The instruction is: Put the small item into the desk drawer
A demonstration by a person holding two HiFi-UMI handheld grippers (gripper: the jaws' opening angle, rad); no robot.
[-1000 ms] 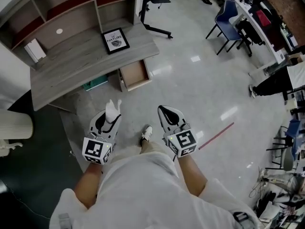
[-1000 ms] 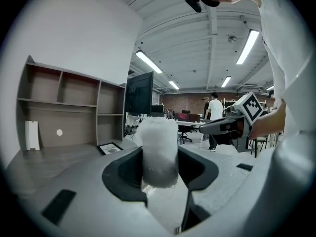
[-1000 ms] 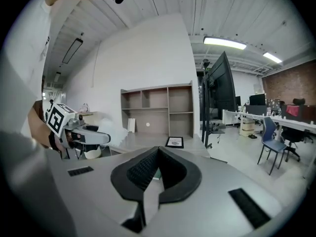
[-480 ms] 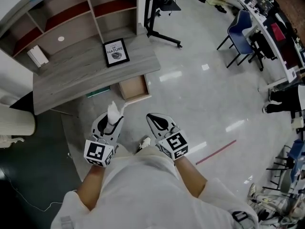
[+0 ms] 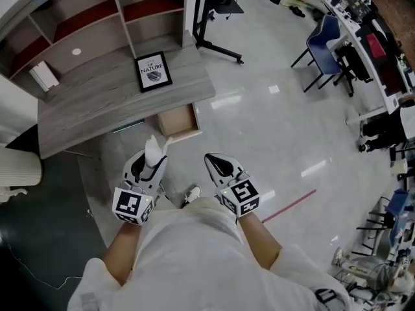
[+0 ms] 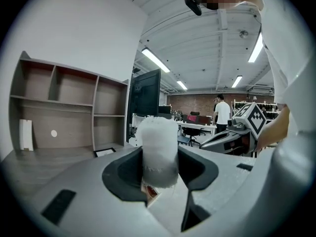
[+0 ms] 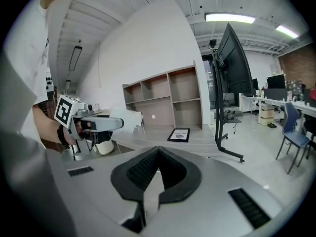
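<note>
Pale glossy floor (image 5: 259,128) spreads under the person, with a grey wood table (image 5: 97,102) at the far left. A small white item (image 6: 158,147), soft and roughly cylindrical, stands upright between the jaws of the left hand-held gripper (image 5: 153,159), which is clamped on its lower part; its top pokes out past the jaws. That gripper hangs over the floor, near the table's front edge. Just beyond it the drawer (image 5: 178,122) under the table's right end is pulled out, its wooden inside showing; the item is outside it, apart from it. The right hand-held gripper (image 7: 157,152) is level with the left, a little to its right; its jaws are pressed together with nothing between them. A shoe (image 5: 192,192) shows on the floor between the two grippers. On the table lie a framed print (image 5: 154,71) towards the right and a white box (image 5: 44,75) at the far left. Open shelves (image 5: 84,18) rise behind the table, a black stand (image 5: 214,18) is right of them, and a blue chair (image 5: 324,41) sits far right.
</note>
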